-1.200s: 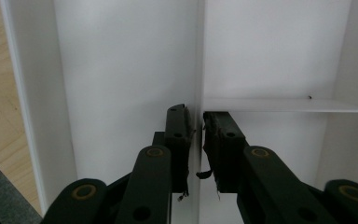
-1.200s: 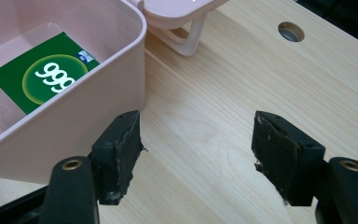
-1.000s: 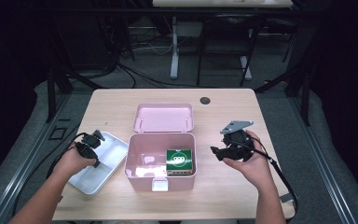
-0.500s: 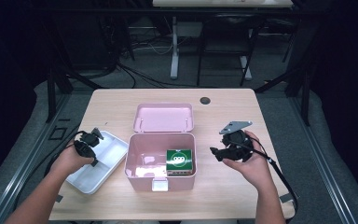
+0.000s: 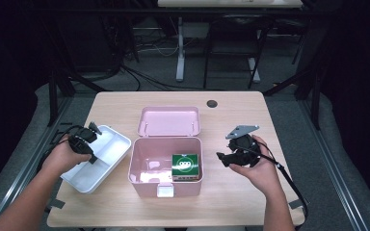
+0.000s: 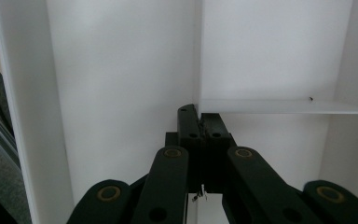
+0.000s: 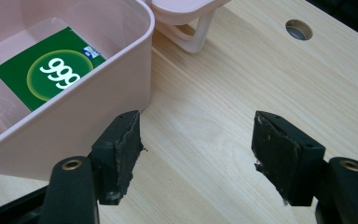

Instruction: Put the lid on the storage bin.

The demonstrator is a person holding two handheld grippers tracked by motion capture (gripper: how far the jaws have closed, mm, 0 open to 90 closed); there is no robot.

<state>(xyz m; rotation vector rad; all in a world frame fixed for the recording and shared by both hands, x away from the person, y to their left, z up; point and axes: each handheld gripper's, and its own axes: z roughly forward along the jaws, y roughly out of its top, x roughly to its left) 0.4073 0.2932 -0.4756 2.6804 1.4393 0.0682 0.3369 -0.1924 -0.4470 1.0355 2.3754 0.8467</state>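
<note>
Left gripper (image 5: 87,139) is seen in the high view over the white tray (image 5: 107,139) at the table's left side, held in the left hand (image 5: 65,156); its jaws are too small there to be read. Right gripper (image 5: 229,158) is held in the right hand (image 5: 260,168) over bare wooden table (image 5: 231,202), just beside the right wall of the open pink box (image 5: 166,180), jaws pointed toward it. A green carton (image 5: 187,164) marked 999 is noted inside the box, against its right wall. The box's pink lid (image 5: 169,121) is seen standing open behind it. In the left gripper view, the jaws are seen pressed together at the tips, with nothing visible between them, and are pointed into the tray (image 6: 121,70), whose white walls and an inner divider are noted ahead. In the right gripper view, the jaws are held wide apart with nothing between them, only the table's wood grain (image 7: 205,116) beneath. The box (image 7: 98,107) is seen to the left, its wall close to the left-hand pad but whether touching cannot be told. The carton (image 7: 51,70) is seen lying in the box, and a round hole (image 7: 298,29) in the tabletop is noted at upper right.
</note>
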